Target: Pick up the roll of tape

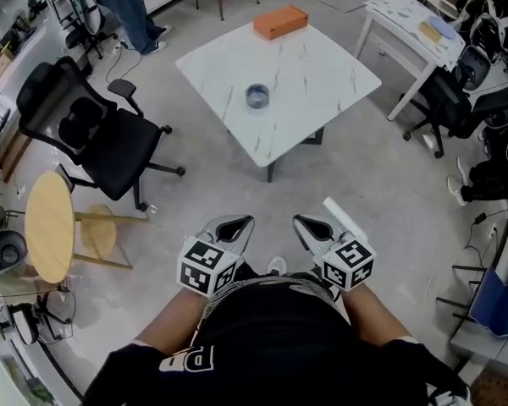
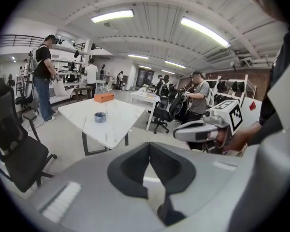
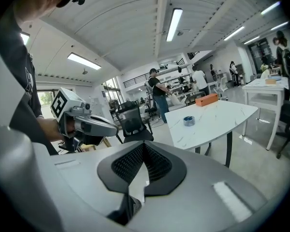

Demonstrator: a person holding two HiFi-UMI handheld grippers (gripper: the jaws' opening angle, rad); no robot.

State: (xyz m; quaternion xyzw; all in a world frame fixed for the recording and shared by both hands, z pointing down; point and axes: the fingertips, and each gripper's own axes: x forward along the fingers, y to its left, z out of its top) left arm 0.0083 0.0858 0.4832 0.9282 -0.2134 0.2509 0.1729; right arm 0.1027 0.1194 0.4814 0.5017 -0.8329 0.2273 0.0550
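Observation:
A grey-blue roll of tape [image 1: 256,96] lies flat near the middle of the white marble table [image 1: 322,74], far ahead of both grippers. It also shows as the small tape roll [image 2: 100,117] in the left gripper view and the tape roll [image 3: 188,121] in the right gripper view. My left gripper [image 1: 235,225] and right gripper [image 1: 310,225] are held close to the body, side by side over the floor, well short of the table. Both are shut with nothing between the jaws. The left gripper [image 2: 149,145] and right gripper [image 3: 143,145] point towards the table.
An orange box [image 1: 280,22] sits at the table's far edge. A black office chair [image 1: 93,134] and a round wooden side table [image 1: 49,225] stand at the left. A white desk [image 1: 406,24] and dark chairs [image 1: 453,100] are at the right. A person [image 1: 131,7] stands beyond.

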